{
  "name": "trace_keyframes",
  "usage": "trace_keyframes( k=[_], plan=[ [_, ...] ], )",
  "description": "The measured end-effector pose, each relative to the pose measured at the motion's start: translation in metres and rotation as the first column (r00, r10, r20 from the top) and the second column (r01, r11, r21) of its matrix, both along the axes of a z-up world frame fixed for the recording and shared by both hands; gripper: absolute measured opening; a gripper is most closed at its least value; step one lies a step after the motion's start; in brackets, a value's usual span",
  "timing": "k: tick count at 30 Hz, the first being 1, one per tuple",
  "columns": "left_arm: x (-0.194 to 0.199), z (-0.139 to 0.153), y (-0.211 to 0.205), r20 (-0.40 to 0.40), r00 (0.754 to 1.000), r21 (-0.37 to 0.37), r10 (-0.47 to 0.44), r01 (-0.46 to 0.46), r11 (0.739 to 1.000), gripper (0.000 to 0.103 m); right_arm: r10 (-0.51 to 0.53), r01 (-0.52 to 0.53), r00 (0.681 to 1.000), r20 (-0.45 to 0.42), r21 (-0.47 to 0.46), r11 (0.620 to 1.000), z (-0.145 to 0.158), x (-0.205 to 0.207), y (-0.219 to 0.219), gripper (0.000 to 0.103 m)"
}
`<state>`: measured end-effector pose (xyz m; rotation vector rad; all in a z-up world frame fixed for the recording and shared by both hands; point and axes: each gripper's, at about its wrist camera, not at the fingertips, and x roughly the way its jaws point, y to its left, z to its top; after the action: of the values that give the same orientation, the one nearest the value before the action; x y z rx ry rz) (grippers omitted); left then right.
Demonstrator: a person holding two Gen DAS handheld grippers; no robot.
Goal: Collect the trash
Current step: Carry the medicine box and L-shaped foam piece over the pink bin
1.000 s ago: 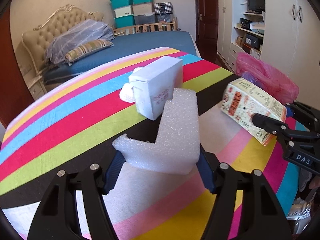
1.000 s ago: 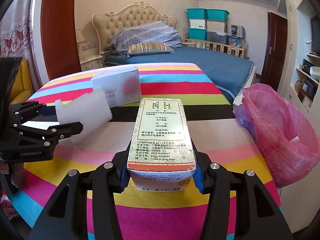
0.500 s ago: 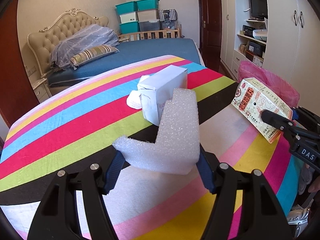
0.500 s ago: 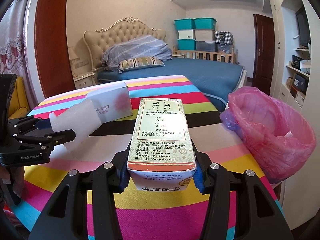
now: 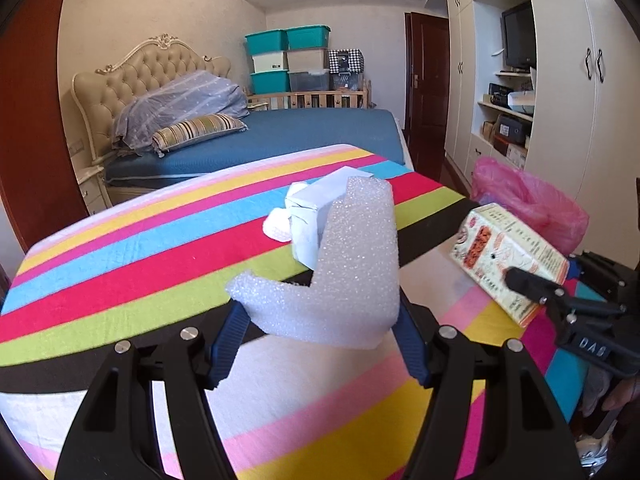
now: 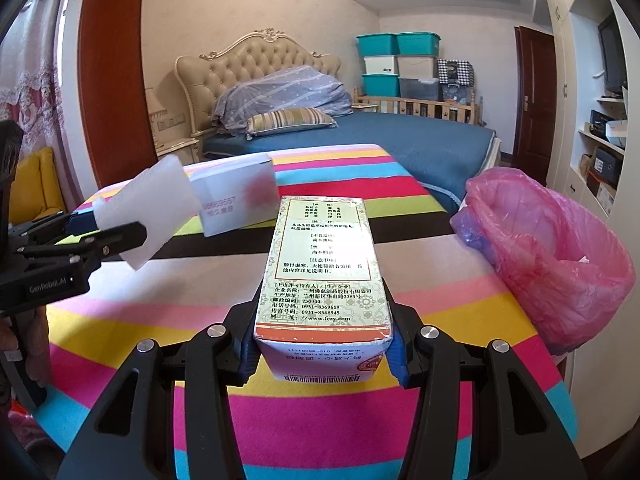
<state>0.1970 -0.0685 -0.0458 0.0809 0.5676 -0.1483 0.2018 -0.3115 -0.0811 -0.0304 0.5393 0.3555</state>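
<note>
The left gripper is clamped on a white L-shaped foam piece, held above a striped table. The right gripper is clamped on a printed carton, also held above the table. A white box lies on the table beyond the foam, with what may be crumpled tissue beside it. A pink bin bag stands open at the table's right edge.

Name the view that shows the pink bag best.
Right wrist view: the pink bag shows whole, mouth open, beside the table. The left wrist view catches only its top behind the carton.
</note>
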Motion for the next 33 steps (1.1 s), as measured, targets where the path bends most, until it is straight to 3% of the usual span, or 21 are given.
trace_keyframes(
  k=[10, 16, 24, 33],
  plan=[
    [-0.016, -0.001, -0.024, -0.015, 0.998, 0.001, -0.060, 0.060, 0.998, 0.065, 0.022, -0.022, 1.000, 0.005, 0.015, 1.000, 0.002, -0.011, -0.006, 0.048],
    [-0.017, -0.006, -0.032, -0.062, 0.995, -0.025, -0.084, 0.082, 0.996, 0.065, 0.030, -0.030, 1.000, 0.005, 0.021, 0.999, -0.002, -0.022, -0.012, 0.048],
    [-0.014, -0.002, -0.045, -0.083, 0.989, -0.047, -0.118, 0.115, 0.992, 0.065, -0.033, 0.030, 0.999, 0.041, 0.073, 0.997, 0.010, -0.028, -0.046, 0.048],
    [-0.014, 0.014, -0.091, -0.055, 0.975, -0.024, -0.215, 0.214, 0.977, 0.065, -0.138, 0.127, 0.987, 0.080, 0.127, 0.984, 0.023, -0.035, -0.095, 0.048]
  ],
)
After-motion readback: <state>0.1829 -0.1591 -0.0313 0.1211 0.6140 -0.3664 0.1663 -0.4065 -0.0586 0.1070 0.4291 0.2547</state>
